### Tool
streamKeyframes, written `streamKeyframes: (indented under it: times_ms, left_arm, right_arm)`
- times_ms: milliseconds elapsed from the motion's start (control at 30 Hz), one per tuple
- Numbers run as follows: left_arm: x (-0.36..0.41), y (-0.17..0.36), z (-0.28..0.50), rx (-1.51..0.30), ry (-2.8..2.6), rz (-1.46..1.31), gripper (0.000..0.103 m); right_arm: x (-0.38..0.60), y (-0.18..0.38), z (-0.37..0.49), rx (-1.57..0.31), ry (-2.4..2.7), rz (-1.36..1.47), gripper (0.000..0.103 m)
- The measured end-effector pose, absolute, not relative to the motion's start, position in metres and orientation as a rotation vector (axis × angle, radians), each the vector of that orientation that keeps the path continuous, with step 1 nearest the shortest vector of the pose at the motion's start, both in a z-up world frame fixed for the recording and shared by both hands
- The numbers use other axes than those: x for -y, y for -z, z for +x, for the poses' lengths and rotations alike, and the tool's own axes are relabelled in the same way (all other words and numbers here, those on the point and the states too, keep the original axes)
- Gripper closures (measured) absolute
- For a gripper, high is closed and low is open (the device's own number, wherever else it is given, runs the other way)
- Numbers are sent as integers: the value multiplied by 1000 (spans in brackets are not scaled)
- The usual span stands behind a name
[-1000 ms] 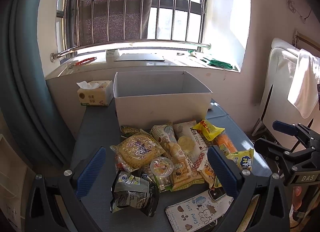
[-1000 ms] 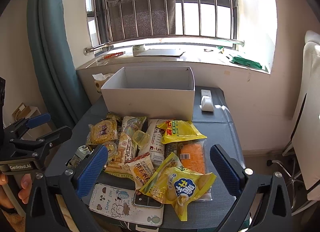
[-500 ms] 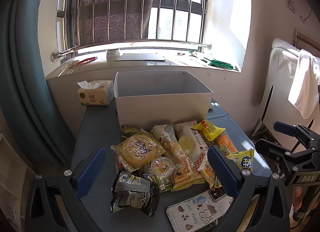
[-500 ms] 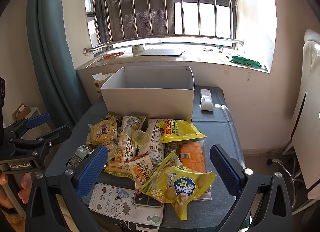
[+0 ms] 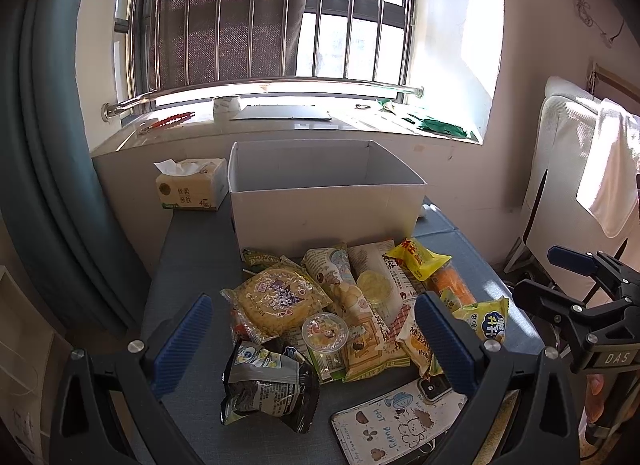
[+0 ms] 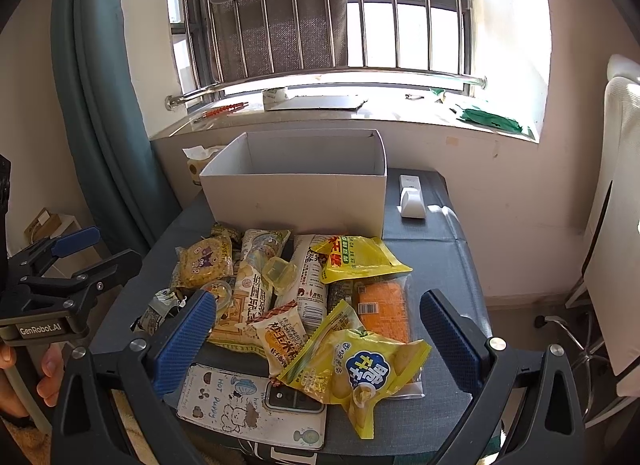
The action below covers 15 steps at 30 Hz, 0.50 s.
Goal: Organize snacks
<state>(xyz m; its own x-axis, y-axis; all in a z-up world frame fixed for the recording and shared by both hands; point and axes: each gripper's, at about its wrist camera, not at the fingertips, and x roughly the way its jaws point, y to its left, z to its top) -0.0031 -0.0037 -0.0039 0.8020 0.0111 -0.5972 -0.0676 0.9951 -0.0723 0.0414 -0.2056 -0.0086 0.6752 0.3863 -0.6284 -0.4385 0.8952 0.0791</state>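
Note:
A pile of snack packets lies on the grey table [image 5: 192,265] before an empty white box [image 5: 324,201] [image 6: 296,189]. Among them are a round yellow biscuit pack [image 5: 276,299], a small jelly cup [image 5: 324,333], a dark crumpled bag [image 5: 268,381], a yellow chip bag [image 6: 360,369], an orange packet [image 6: 384,309] and a yellow pouch [image 6: 356,257]. My left gripper [image 5: 314,339] hovers open above the pile's near left side. My right gripper [image 6: 316,339] is open too, above the near right side. Neither holds anything.
A phone in a white cartoon case [image 6: 252,405] lies at the table's near edge. A tissue pack [image 5: 190,189] stands left of the box, a white remote [image 6: 412,197] right of it. A windowsill runs behind; a teal curtain [image 5: 48,145] hangs left, a chair [image 5: 568,169] stands right.

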Motion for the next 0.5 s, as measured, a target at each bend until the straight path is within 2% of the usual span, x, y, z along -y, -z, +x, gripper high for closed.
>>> streamKeyframes:
  times_ms: [300,500]
  left_arm:
    - [1,8,-3,-647,-43,-103,0]
    - [-3,10,-6,-646,-49,-108,0]
  right_arm:
    - [206,21,59,-729,-484,-53,0]
    - [202,41,108,-800,-504,-48,0]
